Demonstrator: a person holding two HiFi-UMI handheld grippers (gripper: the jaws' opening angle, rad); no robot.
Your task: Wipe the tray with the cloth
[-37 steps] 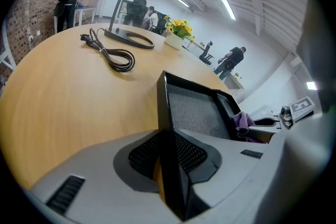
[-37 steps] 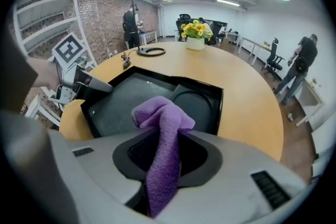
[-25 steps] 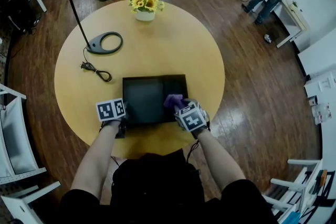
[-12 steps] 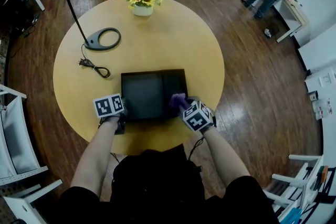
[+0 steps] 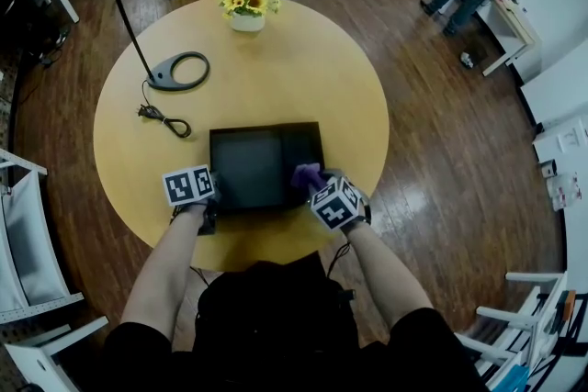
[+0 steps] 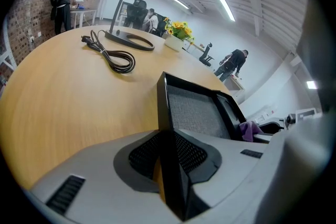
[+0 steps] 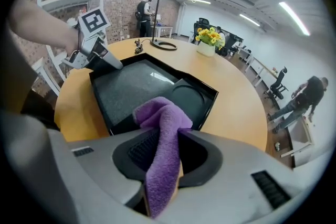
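On the round table point(image 5: 303, 78), near its front edge, the black tray point(image 5: 253, 162) lies flat. The right gripper point(image 5: 314, 185) pinches the purple cloth point(image 5: 306, 173), whose free fold bunches past the tips over the tray's right side. The left gripper point(image 5: 216, 200) clamps the tray's left rim. Both forearms reach forward, with the grippers tilted downward.
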